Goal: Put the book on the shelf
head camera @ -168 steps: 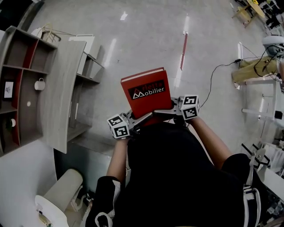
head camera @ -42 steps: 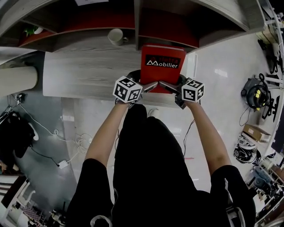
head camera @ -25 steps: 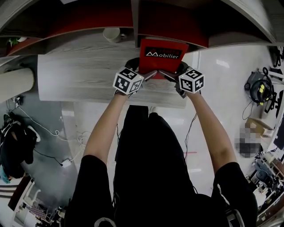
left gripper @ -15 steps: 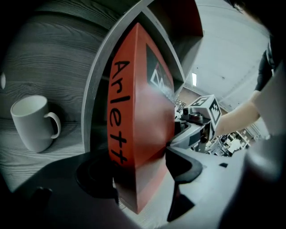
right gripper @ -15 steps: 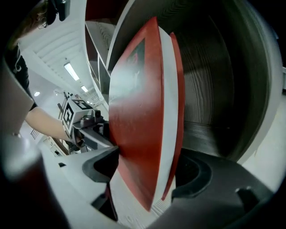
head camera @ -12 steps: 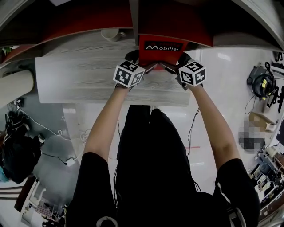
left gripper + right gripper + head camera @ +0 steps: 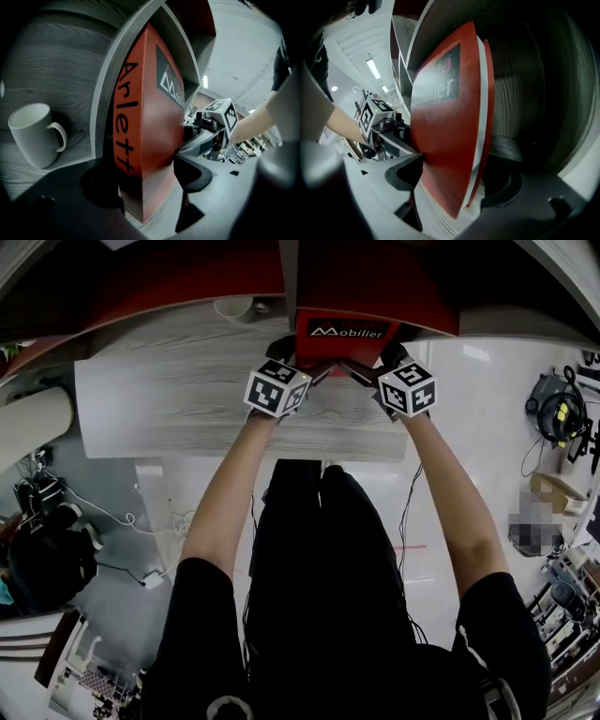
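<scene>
Nearest to me, the left gripper (image 7: 145, 177) has its fingers (image 7: 194, 174) clamped on one lower corner of the book (image 7: 150, 112), one finger at the spine side and one on the front cover. The right gripper (image 7: 453, 183) is at the other lower corner, at 3 o'clock of the left one. Its fingers (image 7: 405, 174) are opening with the book between them: the inner one is at the cover, and the outer one seems already free of the back cover. The book stands upright on its bottom edge on the grey wood shelf (image 7: 178, 413), at 12 o'clock from my hands, just right of the vertical divider (image 7: 107, 86). I judge it to be a stiff hardback, rather heavy. The smooth cover may slide between hard fingers, and a book standing on its narrow edge can tip over. So the low corners, pinched across the thickness, seem to me the good place to hold. On the spine I read "Arlett" in black letters, and the rest is hidden low down. On the cover a black label (image 7: 339, 332) says "Mobilier" in white after a small triangle sign. The red word above it I cannot read. Farther, at 9 o'clock of the book, a white mug (image 7: 32, 135) stands apart in the neighbour compartment. Behind all is the red back panel (image 7: 375, 277).
</scene>
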Demonstrator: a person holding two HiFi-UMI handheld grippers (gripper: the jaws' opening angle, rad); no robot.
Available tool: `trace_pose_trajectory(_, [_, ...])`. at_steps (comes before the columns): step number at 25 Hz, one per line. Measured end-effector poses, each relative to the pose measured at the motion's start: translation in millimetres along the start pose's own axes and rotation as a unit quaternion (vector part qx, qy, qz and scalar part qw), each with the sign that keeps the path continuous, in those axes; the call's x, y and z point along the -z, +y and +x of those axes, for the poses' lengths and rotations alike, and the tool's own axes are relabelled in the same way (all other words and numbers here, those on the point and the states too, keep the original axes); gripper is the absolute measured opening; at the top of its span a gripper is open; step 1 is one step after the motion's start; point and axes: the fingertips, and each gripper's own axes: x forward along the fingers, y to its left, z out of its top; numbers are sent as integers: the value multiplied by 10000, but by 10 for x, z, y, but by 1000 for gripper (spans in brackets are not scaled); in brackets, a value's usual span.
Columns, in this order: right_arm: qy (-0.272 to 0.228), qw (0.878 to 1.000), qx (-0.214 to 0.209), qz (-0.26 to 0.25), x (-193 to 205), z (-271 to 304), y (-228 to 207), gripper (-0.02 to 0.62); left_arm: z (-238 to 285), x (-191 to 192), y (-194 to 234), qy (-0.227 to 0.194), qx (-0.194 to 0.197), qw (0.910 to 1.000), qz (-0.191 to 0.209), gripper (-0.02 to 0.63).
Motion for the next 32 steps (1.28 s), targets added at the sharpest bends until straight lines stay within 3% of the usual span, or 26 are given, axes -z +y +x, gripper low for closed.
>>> trace_pose_trajectory(7, [-128,9998,114,-100,-49,34,-40,387,2,-41,65,-89,-30,9999,42,321])
trace_pose_trajectory(18, [-235,9988,438,-42,-99,101,-149,390,-46,-51,228,-210,-180,9990,-348,321])
trace_pose_trajectory(32, [-290,9965,771,127,-235,178,-352,402,-117,47,232,-202,-169,9985,-480,321])
